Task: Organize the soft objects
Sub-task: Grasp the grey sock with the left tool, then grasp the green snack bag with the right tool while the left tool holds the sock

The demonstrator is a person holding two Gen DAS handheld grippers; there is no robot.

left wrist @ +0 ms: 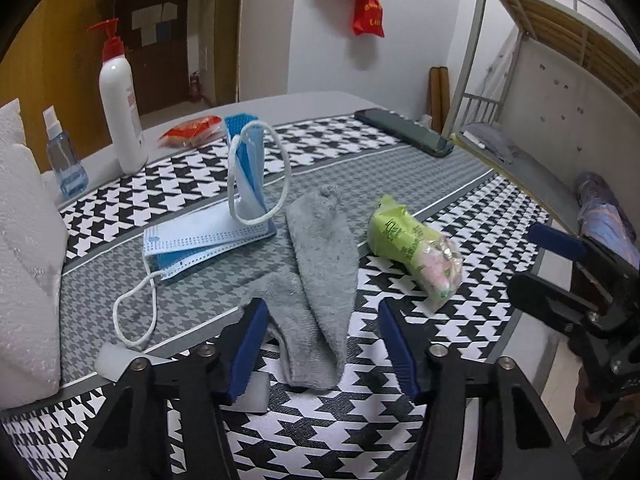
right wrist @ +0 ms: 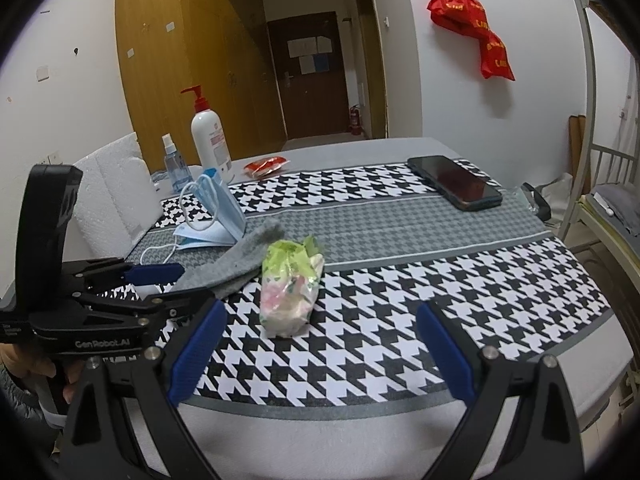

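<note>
Grey sock [left wrist: 320, 280] lies between our left claw's [left wrist: 322, 346] parted pads, unpinched; only our right claw's [right wrist: 320, 350] view, spread empty, shows its far end half-hidden by the green packet [right wrist: 290, 292].

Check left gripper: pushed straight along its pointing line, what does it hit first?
Probably the grey sock: its near end already lies between the left gripper's open jaws, on the houndstooth cloth. Depth is uncertain.

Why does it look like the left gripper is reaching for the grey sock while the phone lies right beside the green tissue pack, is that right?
Not quite. The left gripper does straddle the near end of the grey sock, but the phone lies at the table's far edge, well apart from the green tissue pack. It is the sock that lies beside the pack. The right wrist view shows this best.
</note>
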